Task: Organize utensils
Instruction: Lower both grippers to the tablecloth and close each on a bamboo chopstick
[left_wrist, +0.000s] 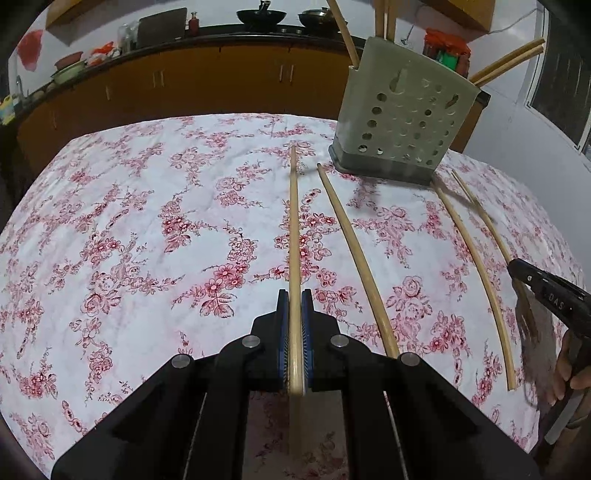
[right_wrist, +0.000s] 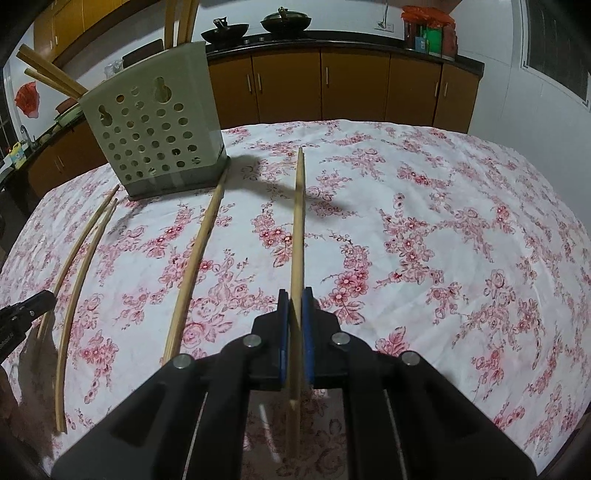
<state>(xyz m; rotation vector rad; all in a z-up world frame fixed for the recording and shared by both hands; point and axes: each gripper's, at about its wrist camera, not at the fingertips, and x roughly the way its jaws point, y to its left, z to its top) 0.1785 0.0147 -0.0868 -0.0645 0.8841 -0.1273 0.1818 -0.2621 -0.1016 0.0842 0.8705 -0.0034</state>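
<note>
My left gripper (left_wrist: 294, 295) is shut on a long wooden chopstick (left_wrist: 293, 221) that points away toward the holder. My right gripper (right_wrist: 294, 295) is shut on another chopstick (right_wrist: 298, 221), whose far tip casts a shadow on the cloth. A grey-green perforated utensil holder (left_wrist: 402, 122) (right_wrist: 155, 136) stands at the far side of the table with several chopsticks leaning in it. Two loose chopsticks (left_wrist: 354, 258) (left_wrist: 476, 266) lie on the cloth between the grippers. The right gripper (left_wrist: 517, 267) shows at the right edge of the left wrist view. In the right wrist view the left gripper (right_wrist: 48, 295) shows at the left edge.
The table (right_wrist: 443, 221) wears a white cloth with red flowers. Behind it runs a counter with brown cabinets (right_wrist: 321, 85), carrying pans and jars. A hand (left_wrist: 572, 373) grips the right tool's handle. A window (right_wrist: 554, 48) is at the far right.
</note>
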